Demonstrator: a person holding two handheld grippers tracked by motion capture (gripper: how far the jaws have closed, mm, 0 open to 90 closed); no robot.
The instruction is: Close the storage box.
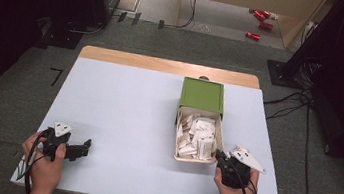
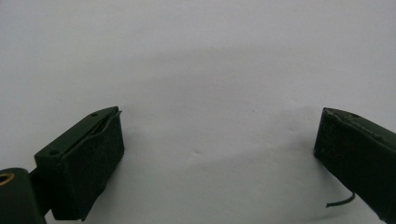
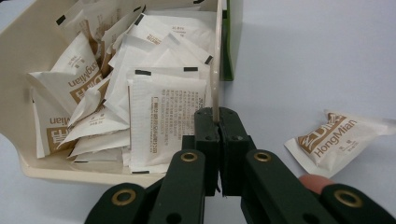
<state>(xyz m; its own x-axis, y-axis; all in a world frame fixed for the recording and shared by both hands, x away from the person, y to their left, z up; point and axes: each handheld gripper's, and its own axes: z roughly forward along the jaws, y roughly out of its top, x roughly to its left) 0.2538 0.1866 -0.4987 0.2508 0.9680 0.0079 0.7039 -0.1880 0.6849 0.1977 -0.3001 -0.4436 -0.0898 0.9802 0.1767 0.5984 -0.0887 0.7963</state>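
The right gripper (image 3: 218, 122) sits at the near right corner of the cream drawer tray (image 1: 177, 143), its 2 jaws clenched on the thin side wall of the tray (image 3: 215, 70), which runs up between them in the right gripper view. The tray is slid out toward the person from a green sleeve box (image 1: 203, 95) standing right of centre on the white table (image 1: 122, 115), and it is heaped with white sachets (image 3: 159, 112) printed "HongMian". 1 loose sachet (image 3: 336, 135) lies on the table just beside the tray, outside the gripped wall. The left gripper (image 2: 219, 154) rests low over bare table at the near left, well apart from the box, jaws spread wide and holding nothing; in the high view it lies (image 1: 83, 147) in the person's left hand (image 1: 43, 160). Judgement: the step in hand is handling the drawer by its wall, either drawing it further out or pushing it back into the sleeve; which of the 2 cannot be told here. The next move calls for a straight pull or push along the sleeve's axis, with the grip kept firm on a thin wall that may flex, and probably the left gripper brought across to steady the green sleeve so that it does not slide with the tray.
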